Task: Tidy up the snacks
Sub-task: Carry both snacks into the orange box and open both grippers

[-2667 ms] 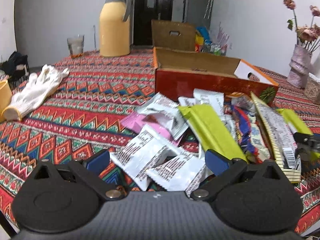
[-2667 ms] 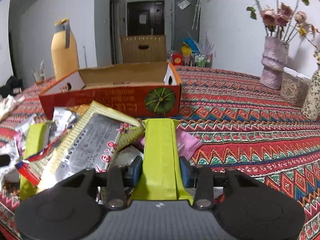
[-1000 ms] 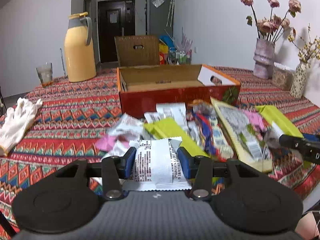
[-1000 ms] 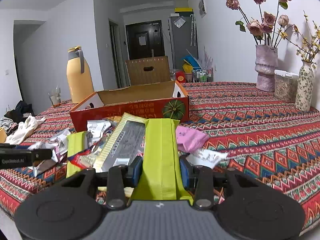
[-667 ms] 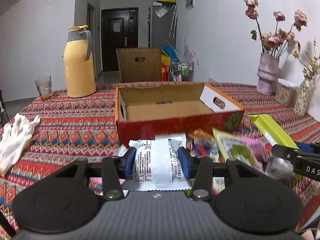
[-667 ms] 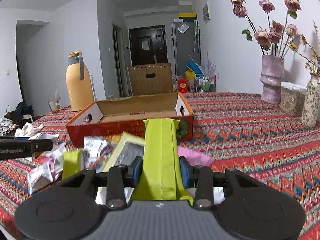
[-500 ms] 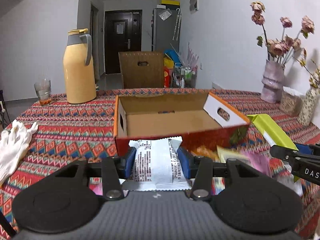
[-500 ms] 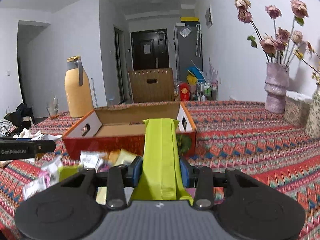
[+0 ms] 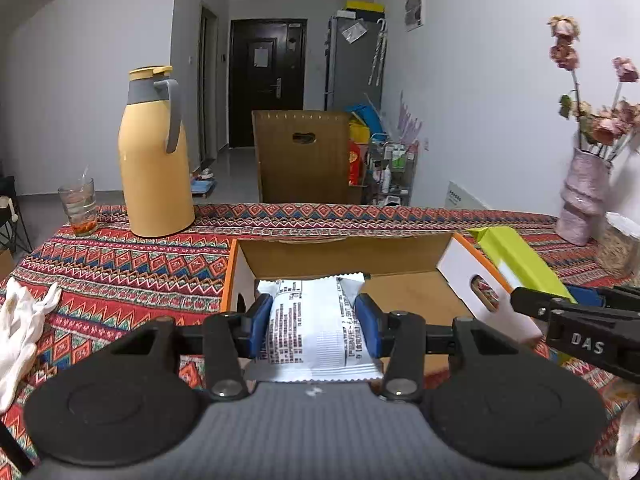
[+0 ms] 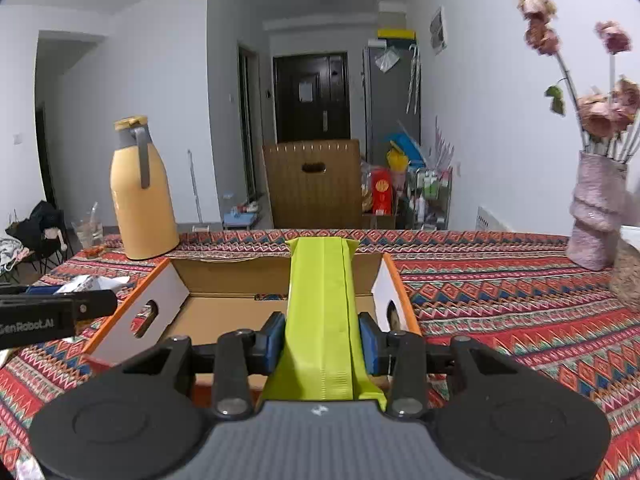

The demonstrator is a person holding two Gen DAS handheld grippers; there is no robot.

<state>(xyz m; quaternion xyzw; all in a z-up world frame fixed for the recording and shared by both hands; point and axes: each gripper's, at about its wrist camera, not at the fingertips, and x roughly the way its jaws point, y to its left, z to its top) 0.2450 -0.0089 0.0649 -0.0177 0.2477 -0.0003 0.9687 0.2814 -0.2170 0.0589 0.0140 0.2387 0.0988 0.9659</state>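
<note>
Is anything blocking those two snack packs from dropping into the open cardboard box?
Nothing visible does. The left gripper holds the white snack pack and the right gripper the green snack pack, both over the open box. Its top is uncovered and its visible floor looks almost bare.

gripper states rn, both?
Left gripper: shut on the white packet, over the box.
Right gripper: shut on the green packet, also at the box.
</note>
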